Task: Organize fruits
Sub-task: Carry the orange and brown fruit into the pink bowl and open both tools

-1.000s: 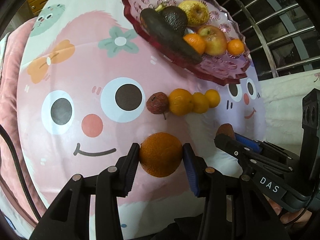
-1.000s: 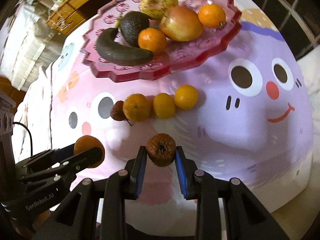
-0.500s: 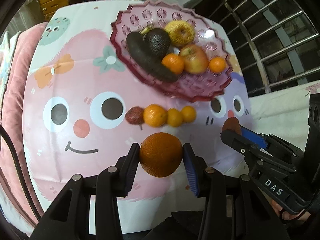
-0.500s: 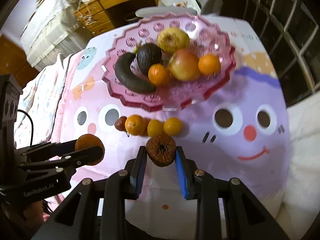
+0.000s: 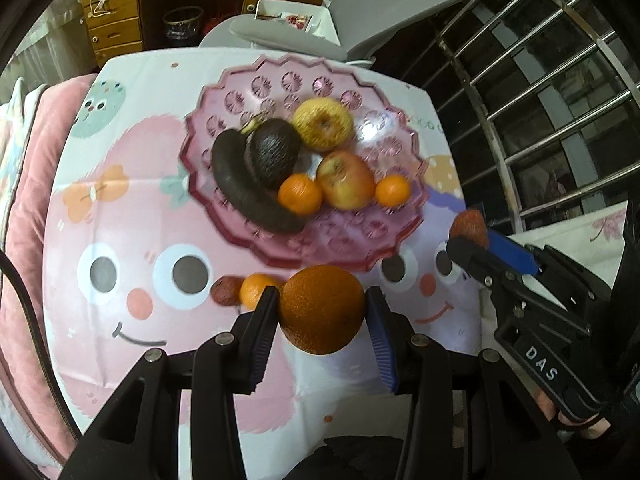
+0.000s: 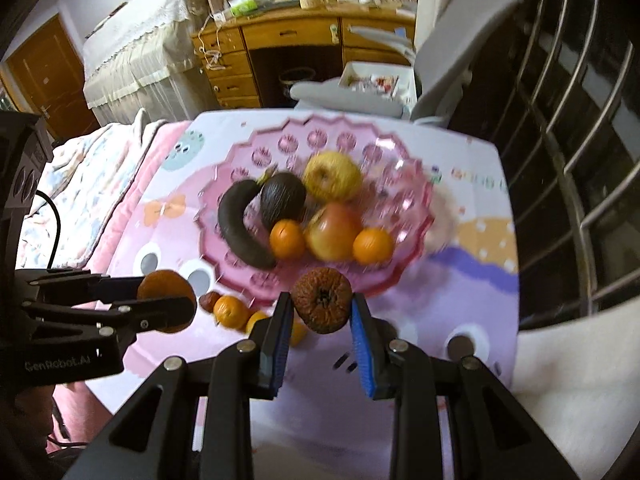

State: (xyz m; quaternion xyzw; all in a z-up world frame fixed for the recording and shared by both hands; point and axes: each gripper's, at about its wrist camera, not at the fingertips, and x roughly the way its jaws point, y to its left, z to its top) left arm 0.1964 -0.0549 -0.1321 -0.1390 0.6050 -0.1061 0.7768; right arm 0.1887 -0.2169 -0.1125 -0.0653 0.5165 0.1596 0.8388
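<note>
My left gripper [image 5: 322,316] is shut on a large orange [image 5: 322,308] and holds it above the cartoon-print tablecloth [image 5: 100,220], in front of the pink fruit plate [image 5: 240,104]. My right gripper [image 6: 321,316] is shut on a brown wrinkled fruit [image 6: 322,300], also raised in front of the plate [image 6: 256,152]. The plate holds a dark banana [image 5: 240,188], an avocado [image 5: 274,152], a yellow apple [image 5: 322,124], a red apple [image 5: 346,180] and two small oranges [image 5: 300,194]. A lychee [image 5: 224,290] and small oranges [image 5: 254,290] lie in a row on the cloth.
A grey chair [image 6: 400,92] stands behind the table. A metal railing [image 5: 540,100] runs along the right. A wooden desk [image 6: 304,40] is at the back and pink bedding [image 5: 24,200] lies to the left.
Both grippers have risen and pulled back with their fruits, so the plate and table look smaller and farther below. The fruits on the plate and cloth have not moved.
</note>
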